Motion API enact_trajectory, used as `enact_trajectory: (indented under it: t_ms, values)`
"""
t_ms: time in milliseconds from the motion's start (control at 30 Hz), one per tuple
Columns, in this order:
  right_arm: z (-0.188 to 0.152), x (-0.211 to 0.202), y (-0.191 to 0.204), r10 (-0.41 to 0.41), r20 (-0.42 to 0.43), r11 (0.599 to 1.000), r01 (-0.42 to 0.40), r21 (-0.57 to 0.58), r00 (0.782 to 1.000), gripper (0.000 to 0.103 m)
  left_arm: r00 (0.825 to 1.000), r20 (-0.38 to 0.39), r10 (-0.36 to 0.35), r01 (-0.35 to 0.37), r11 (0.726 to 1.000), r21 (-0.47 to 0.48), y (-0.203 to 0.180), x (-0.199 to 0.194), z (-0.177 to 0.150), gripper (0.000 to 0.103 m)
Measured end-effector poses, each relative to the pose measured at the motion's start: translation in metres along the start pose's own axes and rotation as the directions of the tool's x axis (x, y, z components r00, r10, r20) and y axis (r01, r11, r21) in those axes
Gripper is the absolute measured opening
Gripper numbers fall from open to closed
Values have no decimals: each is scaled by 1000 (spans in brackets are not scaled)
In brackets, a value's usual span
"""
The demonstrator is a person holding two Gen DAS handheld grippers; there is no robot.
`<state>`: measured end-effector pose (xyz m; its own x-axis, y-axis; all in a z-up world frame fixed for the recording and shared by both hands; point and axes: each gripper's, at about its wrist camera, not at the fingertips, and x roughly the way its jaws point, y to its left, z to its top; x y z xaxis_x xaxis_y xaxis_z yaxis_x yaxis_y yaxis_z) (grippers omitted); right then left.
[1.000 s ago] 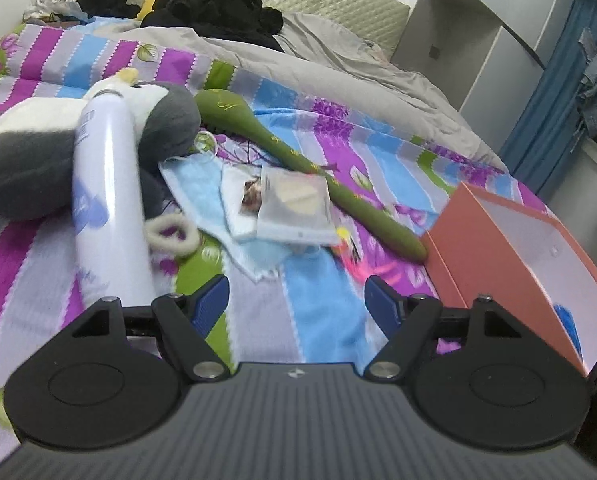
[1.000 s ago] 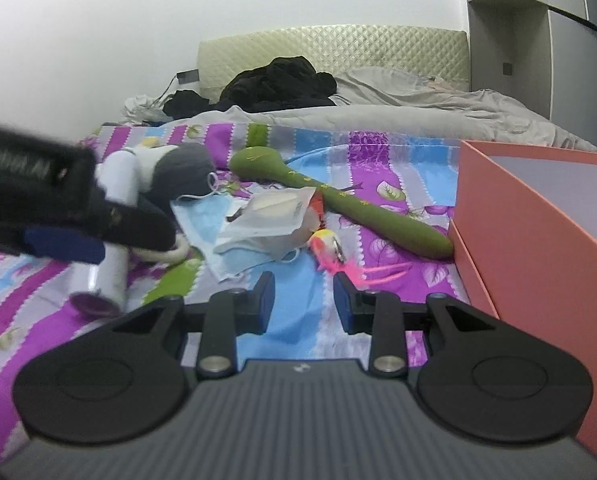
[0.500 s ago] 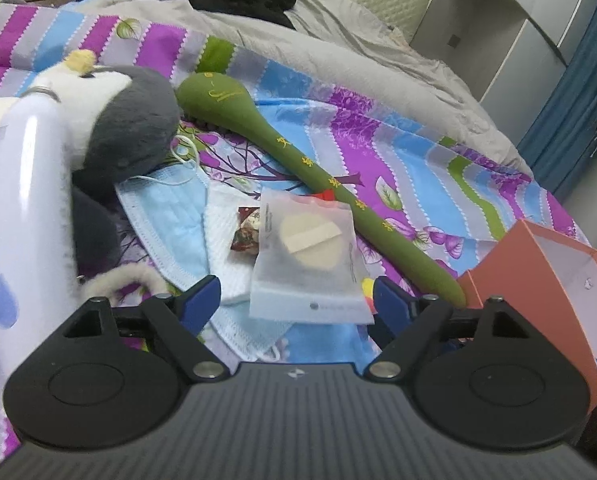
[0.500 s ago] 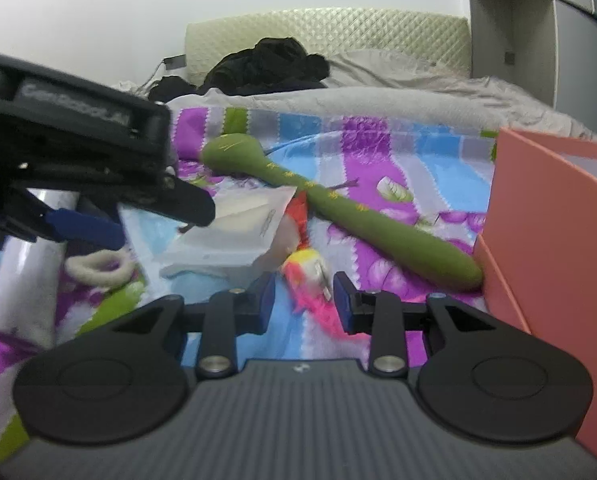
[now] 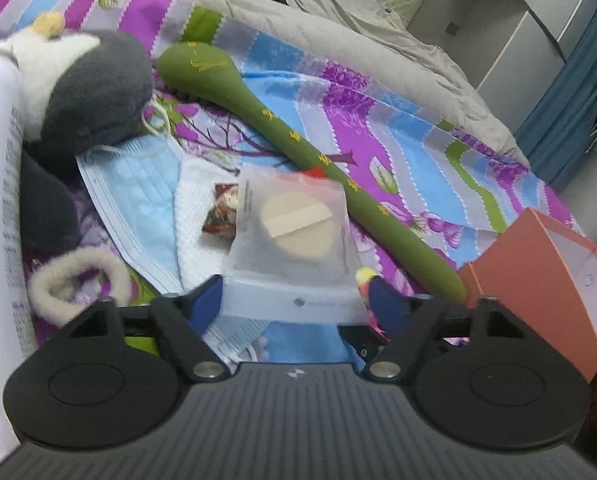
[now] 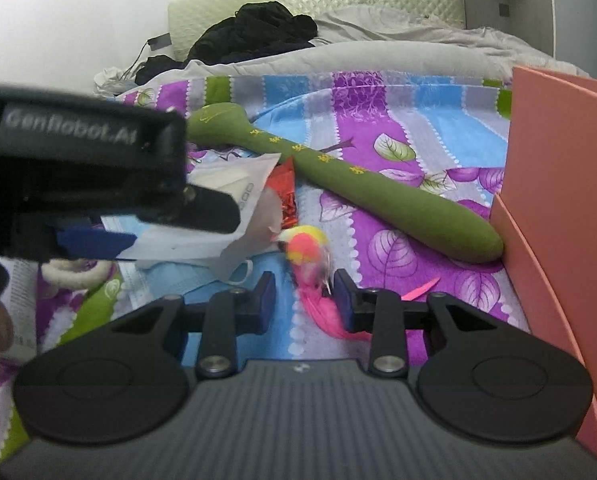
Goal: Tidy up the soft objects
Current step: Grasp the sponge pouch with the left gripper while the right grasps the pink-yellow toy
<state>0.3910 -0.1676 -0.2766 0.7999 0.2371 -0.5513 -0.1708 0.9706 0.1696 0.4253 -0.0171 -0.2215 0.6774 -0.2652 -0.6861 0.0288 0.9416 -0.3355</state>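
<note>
Left wrist view: left gripper [image 5: 294, 300] wide open, powder-puff pouch [image 5: 294, 240] sitting between its fingers, nothing gripped.
Right gripper [image 6: 304, 300]: part open, straddling the pink feather toy [image 6: 310, 252] on the bedspread [image 6: 418, 128].
Edges: orange box [image 6: 558, 208] close on the right, green massage stick [image 6: 378, 188] just ahead.

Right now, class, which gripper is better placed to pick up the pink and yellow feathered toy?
Right. The right gripper is open with the feathered toy just ahead, between its fingers. The left gripper is open around the clear pouch.
</note>
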Motion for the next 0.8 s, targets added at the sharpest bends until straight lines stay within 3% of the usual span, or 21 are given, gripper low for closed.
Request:
enact_trajectory:
  t_ms: [100,267,433,567,800]
  values:
    - [-1,-2,0,-1,-1,1000,1,-8,1000,26,1000,-14,-24,24,999,-21,3,-1,-2,56]
    - [-1,-5,0,-2,2,1000,2,-17,1000,21,999,-23,-25,24,999,-45,5,-1,-3,17]
    - [1,-9,1,-4,3,999,4,-41,1000,19,1000,6,-18,18,999,-51,6,-5,-4,7]
    - [3,-15,2,-10,10,998,11,-63,1000,19,999,24,-35,37,996,-76,7,-15,-3,5]
    - [2,-30,0,-21,14,997,22,-75,1000,18,999,52,-6,8,999,-34,1,-45,-15,2]
